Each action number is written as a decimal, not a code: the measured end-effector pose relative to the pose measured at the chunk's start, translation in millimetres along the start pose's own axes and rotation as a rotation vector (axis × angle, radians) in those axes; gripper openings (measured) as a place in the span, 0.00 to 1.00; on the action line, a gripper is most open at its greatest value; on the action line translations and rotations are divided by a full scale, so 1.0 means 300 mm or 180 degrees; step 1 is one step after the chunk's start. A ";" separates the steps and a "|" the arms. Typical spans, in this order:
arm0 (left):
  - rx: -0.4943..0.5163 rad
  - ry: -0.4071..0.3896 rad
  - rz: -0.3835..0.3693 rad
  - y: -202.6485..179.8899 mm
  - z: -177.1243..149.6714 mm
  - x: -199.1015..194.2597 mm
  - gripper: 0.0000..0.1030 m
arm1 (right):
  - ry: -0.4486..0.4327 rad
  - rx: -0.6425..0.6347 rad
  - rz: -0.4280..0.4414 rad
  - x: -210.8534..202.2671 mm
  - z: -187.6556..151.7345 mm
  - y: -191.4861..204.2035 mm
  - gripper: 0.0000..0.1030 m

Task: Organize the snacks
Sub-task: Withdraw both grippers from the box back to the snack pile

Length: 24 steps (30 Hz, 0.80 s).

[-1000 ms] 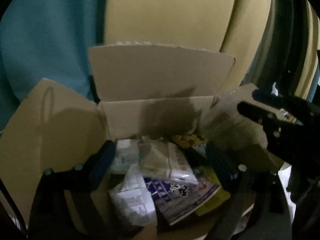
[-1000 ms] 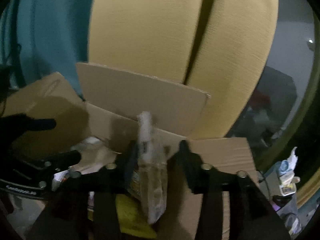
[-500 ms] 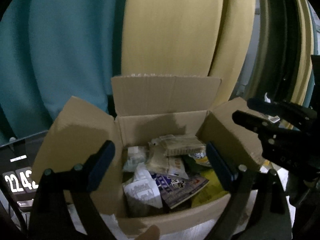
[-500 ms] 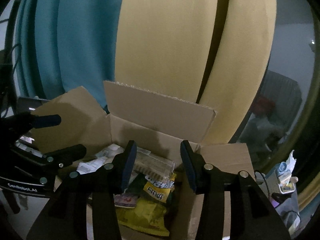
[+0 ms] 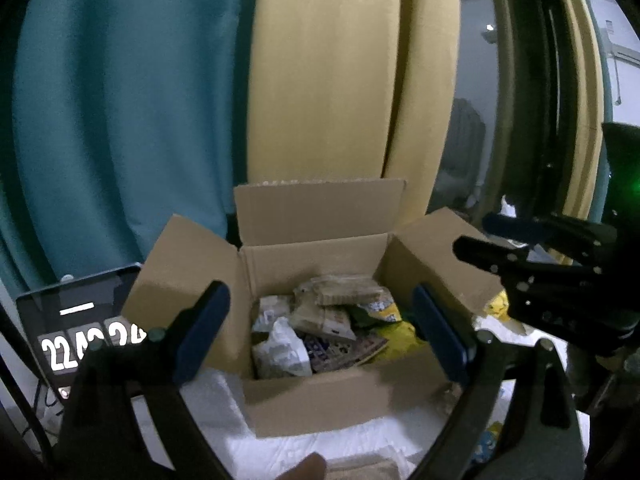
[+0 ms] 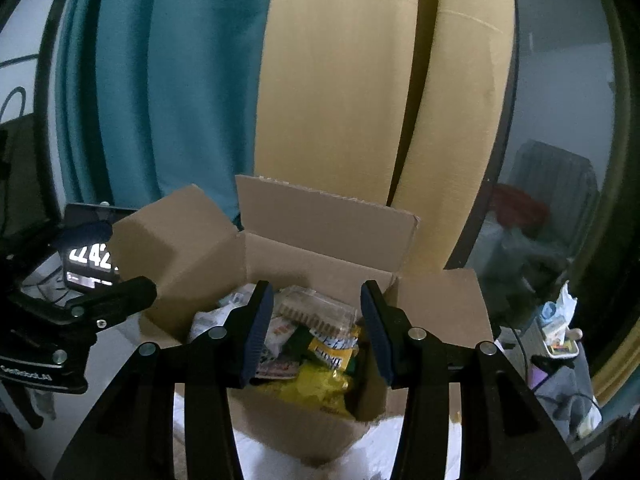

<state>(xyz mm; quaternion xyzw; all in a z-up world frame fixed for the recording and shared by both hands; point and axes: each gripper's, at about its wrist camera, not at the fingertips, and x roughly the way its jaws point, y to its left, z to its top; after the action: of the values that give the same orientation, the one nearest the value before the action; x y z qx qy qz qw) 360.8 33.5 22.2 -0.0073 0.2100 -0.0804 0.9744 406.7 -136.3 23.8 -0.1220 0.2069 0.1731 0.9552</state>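
Both grippers empty — left gripper (image 5: 320, 328) spread wide, right gripper (image 6: 316, 320) half-parted.
Box (image 5: 320, 400), flaps up, holds the snacks (image 5: 320, 328) — clear tray (image 6: 316, 310) against its far wall.

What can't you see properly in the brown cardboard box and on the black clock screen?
- Brown cardboard box: lower snacks buried under top packets, both views.
- Black clock screen: digits partly covered by the left gripper in the left view, box flap in the right.
- Packet labels: too blurred.
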 end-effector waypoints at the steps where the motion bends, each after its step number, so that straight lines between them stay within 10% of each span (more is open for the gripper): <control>1: -0.0005 -0.0023 -0.0003 -0.004 -0.004 -0.023 0.91 | -0.0006 0.0006 -0.0003 -0.015 -0.005 0.003 0.47; 24: 0.0027 -0.0124 -0.0181 -0.121 -0.172 -0.345 0.91 | -0.0074 0.0161 -0.0074 -0.363 -0.205 0.028 0.47</control>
<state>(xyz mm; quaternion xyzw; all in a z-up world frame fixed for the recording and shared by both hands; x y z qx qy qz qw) 240.9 15.1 19.1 -0.0107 0.1904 -0.1088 0.9756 288.7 -178.1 15.8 -0.0981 0.1987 0.1581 0.9622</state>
